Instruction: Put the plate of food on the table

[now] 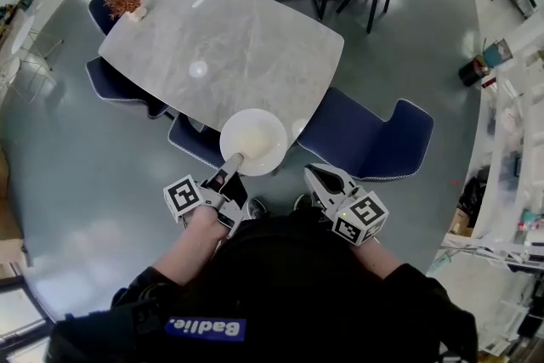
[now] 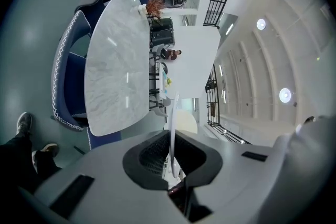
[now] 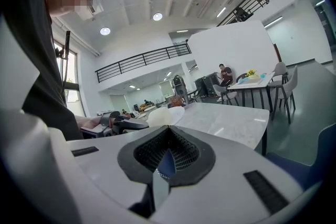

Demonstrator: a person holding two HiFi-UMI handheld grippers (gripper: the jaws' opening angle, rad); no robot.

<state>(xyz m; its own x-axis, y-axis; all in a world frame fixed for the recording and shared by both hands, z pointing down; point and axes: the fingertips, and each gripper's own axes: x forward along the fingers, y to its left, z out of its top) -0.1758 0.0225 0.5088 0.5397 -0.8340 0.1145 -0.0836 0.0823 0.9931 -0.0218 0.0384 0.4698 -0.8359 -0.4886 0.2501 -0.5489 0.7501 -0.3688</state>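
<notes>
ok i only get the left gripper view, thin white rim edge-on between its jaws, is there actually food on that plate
observer: yes, the head view shows pale yellowish food spread over the round white plate.
operator: is the right gripper on it too
observer: no, the right gripper is shut on nothing, apart from the plate.
operator: plate over the table yet
observer: from above it overlaps the near edge of the grey marble-look table; contact I can't tell.

My left grey two-jaw gripper (image 1: 232, 161): jaws clamped on the round white plate (image 1: 255, 140) rim. My right grey gripper (image 1: 313, 172): jaws together, empty.
</notes>
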